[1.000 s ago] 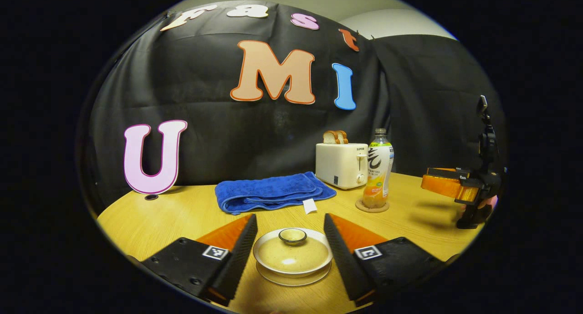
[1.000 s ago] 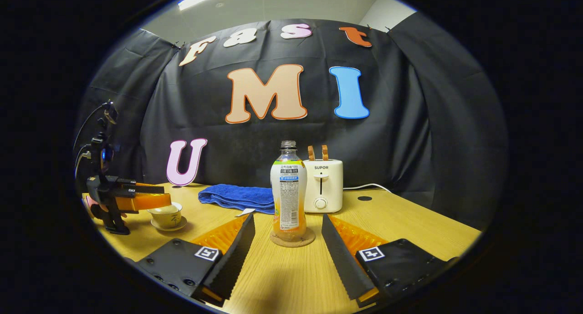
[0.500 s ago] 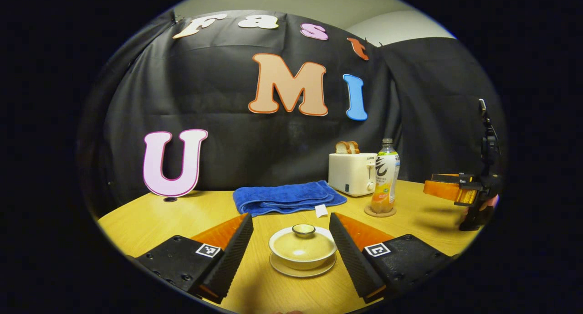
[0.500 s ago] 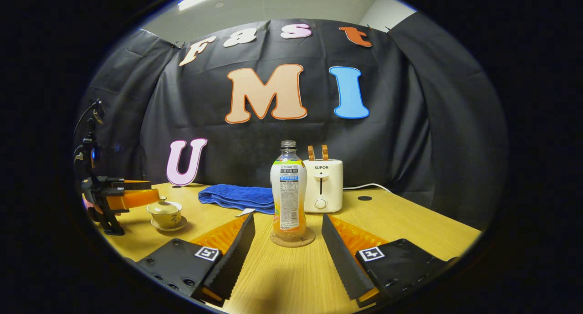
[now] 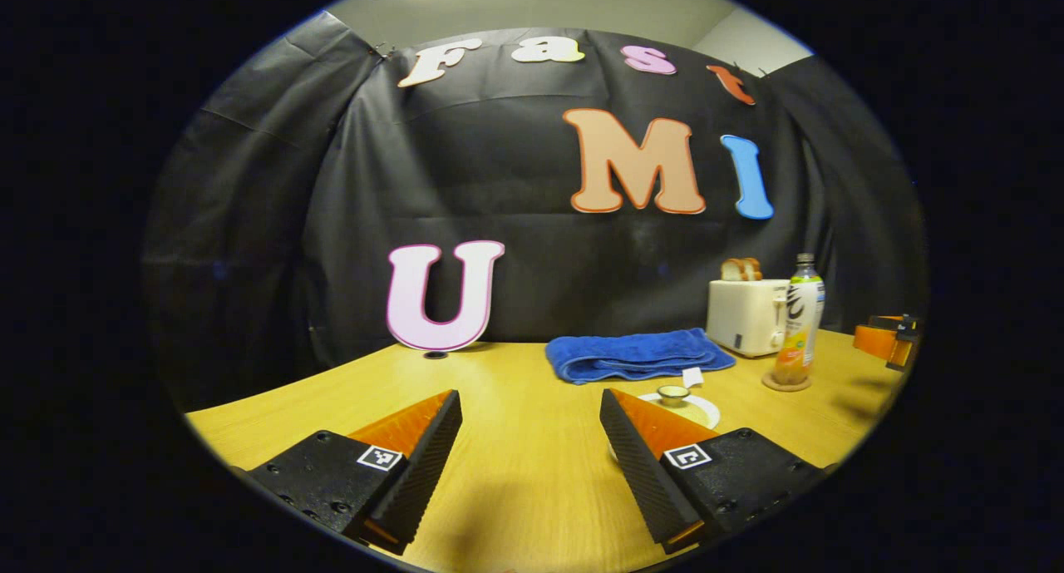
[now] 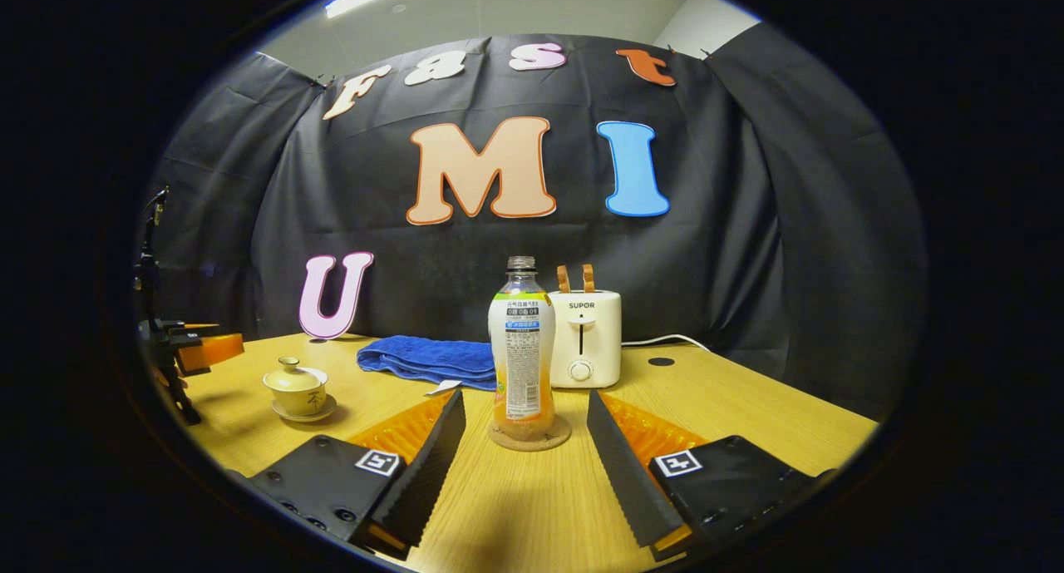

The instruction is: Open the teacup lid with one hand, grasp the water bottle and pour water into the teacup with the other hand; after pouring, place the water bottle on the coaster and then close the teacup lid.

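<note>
The teacup [image 6: 297, 387] sits on its saucer [image 6: 306, 412] at the near left of the table [image 6: 748, 423], and its lid [image 6: 293, 377] is on, knob up, so as far as I can judge the cup is closed. The water bottle [image 6: 521, 348] stands upright on the coaster [image 6: 529, 436] in the middle of the table, cap off, with orange drink low in it. That layout fits either the very start or the very end of the job; I cannot tell from here whether water is in the cup, since the lid hides the inside. If the pour is done, nothing is left but to draw clear; if not, the lid lift, the pour, the return to the coaster and the closing all remain. My right gripper [image 6: 524, 448] hangs low over the table with its jaws spread wide and empty, the bottle and coaster just beyond its tips and between them. My left gripper [image 5: 532, 440] is also spread and holds nothing; in the left gripper view the cup's lid peeps out behind its right finger [image 5: 632, 440], off to the right and not between the fingers. Farther back lie a folded blue towel [image 6: 424, 358] and a white toaster [image 6: 584, 338] with bread slices [image 6: 576, 278] in its slots, just behind the bottle.
</note>
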{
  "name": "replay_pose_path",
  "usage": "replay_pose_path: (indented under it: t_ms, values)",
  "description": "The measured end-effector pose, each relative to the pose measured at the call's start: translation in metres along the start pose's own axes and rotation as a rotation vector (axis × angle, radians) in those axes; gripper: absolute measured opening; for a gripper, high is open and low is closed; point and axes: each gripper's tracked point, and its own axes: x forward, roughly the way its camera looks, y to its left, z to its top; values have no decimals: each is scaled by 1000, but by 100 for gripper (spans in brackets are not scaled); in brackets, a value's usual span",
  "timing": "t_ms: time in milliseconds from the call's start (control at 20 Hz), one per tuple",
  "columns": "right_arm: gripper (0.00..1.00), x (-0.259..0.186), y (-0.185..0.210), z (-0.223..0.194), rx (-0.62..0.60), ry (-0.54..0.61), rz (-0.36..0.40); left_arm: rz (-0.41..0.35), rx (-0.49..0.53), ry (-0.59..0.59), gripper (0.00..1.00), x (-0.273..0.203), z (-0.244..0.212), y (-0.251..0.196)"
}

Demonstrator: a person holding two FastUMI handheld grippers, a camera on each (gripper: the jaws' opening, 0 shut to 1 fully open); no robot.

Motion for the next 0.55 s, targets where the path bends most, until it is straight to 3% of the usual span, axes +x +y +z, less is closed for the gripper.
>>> replay_pose_path:
  t_ms: [200,550]
  values:
    - [94,-1,-16,1,-3,-5,-83,171,5,1,97,-5,0,30]
    - [94,-1,-16,0,-4,-5,-93,179,0,2,96,-6,-2,29]
